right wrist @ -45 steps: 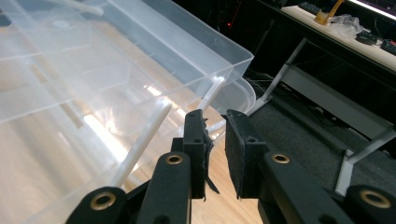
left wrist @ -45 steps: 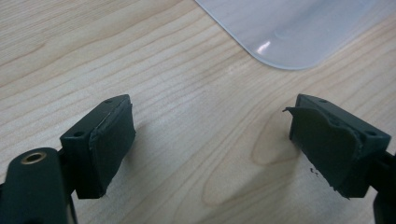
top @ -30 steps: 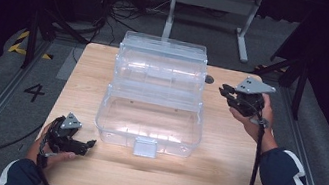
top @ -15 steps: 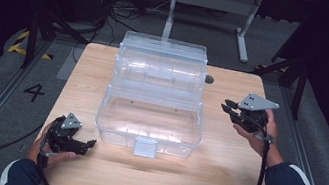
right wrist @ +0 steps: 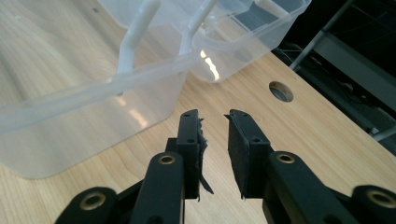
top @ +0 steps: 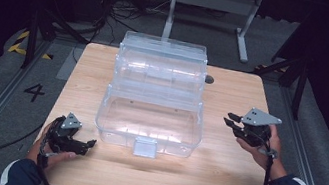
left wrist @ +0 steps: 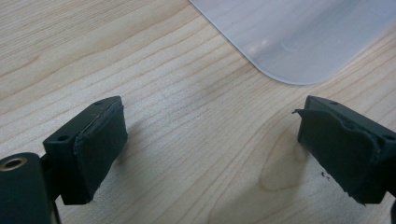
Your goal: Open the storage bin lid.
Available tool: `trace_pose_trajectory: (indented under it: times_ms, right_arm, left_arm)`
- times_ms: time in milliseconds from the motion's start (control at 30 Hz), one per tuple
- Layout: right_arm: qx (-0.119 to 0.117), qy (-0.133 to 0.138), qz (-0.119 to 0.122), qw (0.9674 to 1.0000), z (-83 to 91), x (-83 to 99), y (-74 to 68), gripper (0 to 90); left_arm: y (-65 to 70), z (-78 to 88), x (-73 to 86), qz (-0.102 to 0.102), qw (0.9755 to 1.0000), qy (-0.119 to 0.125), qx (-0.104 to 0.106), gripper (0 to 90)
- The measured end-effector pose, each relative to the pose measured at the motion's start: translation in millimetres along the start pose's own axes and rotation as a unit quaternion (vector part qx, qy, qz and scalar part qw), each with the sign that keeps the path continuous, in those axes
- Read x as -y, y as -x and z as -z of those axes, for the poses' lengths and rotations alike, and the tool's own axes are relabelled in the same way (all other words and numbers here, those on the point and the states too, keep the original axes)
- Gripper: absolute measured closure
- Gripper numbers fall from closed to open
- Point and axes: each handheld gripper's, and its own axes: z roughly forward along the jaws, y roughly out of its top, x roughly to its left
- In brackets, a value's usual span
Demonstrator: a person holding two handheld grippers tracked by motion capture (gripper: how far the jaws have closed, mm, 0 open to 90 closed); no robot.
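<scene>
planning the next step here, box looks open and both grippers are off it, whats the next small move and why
Probably bring the right gripper left toward the clear box: its jaws stand slightly apart, holding nothing, already aimed at the box's side, while the left gripper rests open on the table.

Clear box (top: 153, 101) blocks table (top: 218, 182) centre — bare wood free along both sides, front.

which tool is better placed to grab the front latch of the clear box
Left, probably. The left tool rests open on the table just left of the clear box, level with the front latch. The right tool is nearly closed, held off the box's right side, farther from the latch.
</scene>
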Motion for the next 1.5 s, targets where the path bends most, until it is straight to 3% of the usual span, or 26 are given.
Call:
trace_pose_trajectory:
  times_ms: [600, 833, 1100, 1500]
  right_arm:
    - [-0.014, -0.011, -0.032, 0.9993, 7.3, 38.9, -6.1, 71.4]
    - [-0.017, -0.022, -0.032, 0.9991, 6.5, 52.0, -12.4, 71.3]
    - [-0.010, -0.009, -0.048, 0.9988, 13.8, 72.7, -18.5, 71.0]
    - [-0.017, -0.017, -0.063, 0.9977, 20.3, 99.0, -31.9, 62.5]
  left_arm:
    - [0.0, 0.0, 0.0, 0.000, 1.0000, 0.000, 0.000, 8.5]
    - [0.1, 0.1, 0.0, 0.000, 1.0000, 0.000, 0.000, 8.6]
    - [0.0, 0.0, 0.0, 0.000, 1.0000, 0.000, 0.000, 8.6]
    - [1.6, 1.5, 1.4, 0.002, 1.0000, -0.001, -0.001, 8.9]
